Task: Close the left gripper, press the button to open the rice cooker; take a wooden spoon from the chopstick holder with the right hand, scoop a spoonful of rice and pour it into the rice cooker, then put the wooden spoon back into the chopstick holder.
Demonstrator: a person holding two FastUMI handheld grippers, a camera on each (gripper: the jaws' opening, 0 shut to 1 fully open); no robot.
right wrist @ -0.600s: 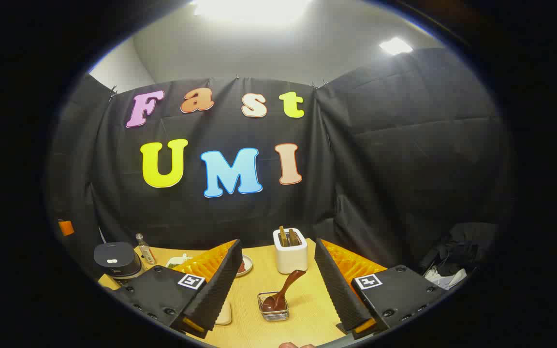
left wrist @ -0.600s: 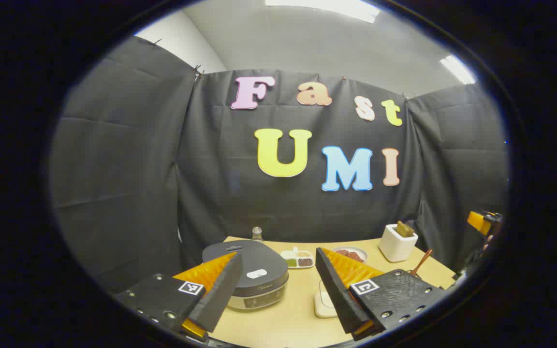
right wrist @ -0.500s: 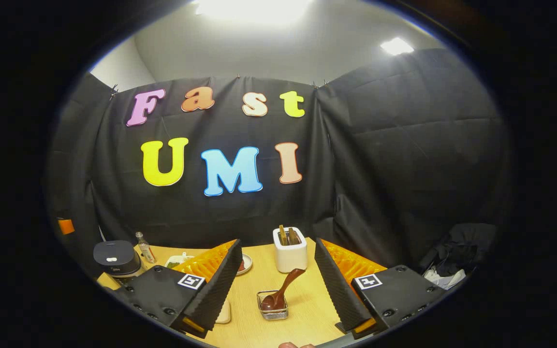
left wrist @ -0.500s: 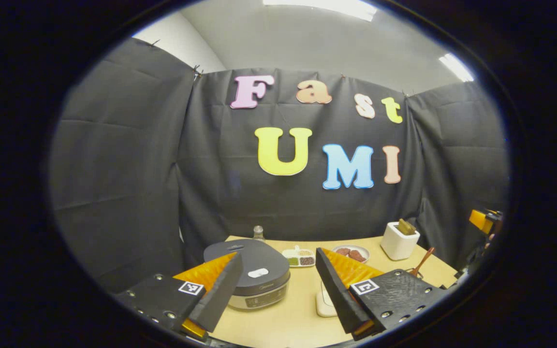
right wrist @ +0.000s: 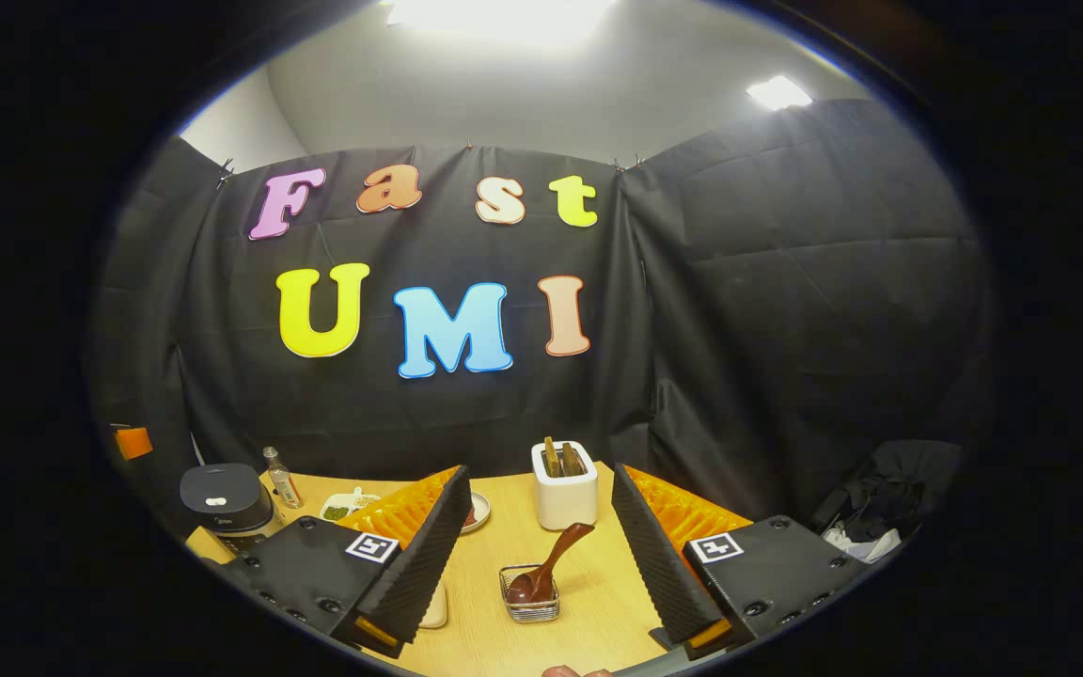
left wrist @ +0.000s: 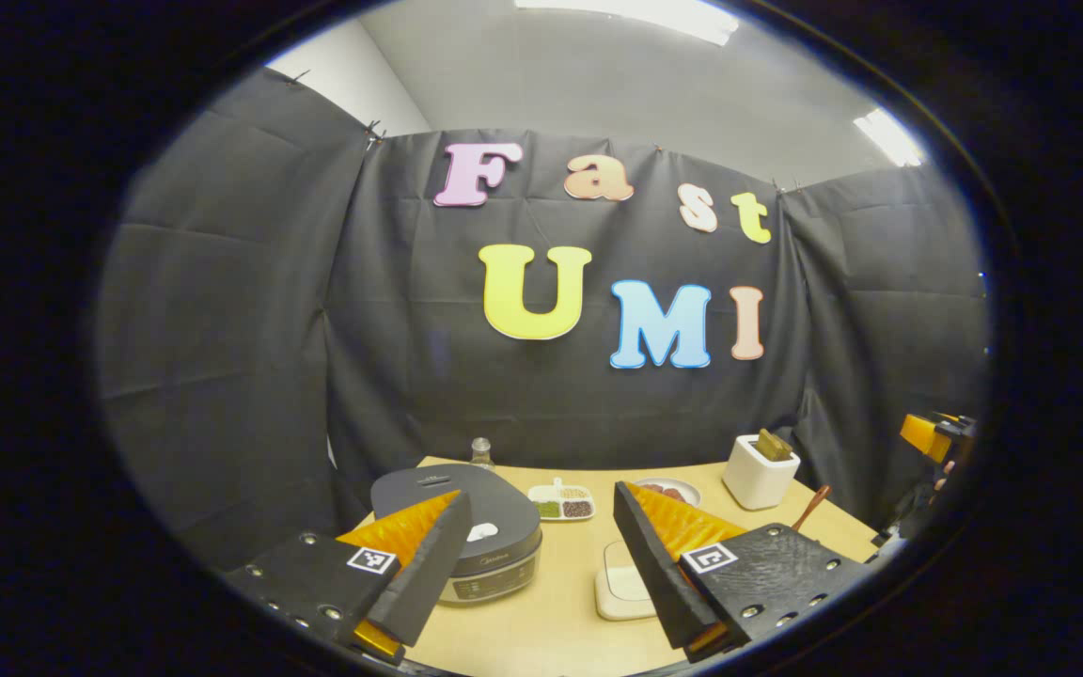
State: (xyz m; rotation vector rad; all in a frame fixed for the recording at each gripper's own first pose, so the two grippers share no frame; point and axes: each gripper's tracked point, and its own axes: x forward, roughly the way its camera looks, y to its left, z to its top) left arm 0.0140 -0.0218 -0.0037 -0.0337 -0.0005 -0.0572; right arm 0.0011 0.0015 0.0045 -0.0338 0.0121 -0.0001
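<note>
Booth is basically black cloth (left wrist: 222,310) hung all the way round, creased and clipped along the top edge, with a corner fold on the right (right wrist: 640,310). Above it there's a plain pale wall (left wrist: 353,80) and a grey ceiling (right wrist: 523,89) with bright panel lights (right wrist: 494,11), one smaller one off to the side (right wrist: 779,91). Light wooden worktop (right wrist: 588,602) sits at the bottom, lit evenly
</note>
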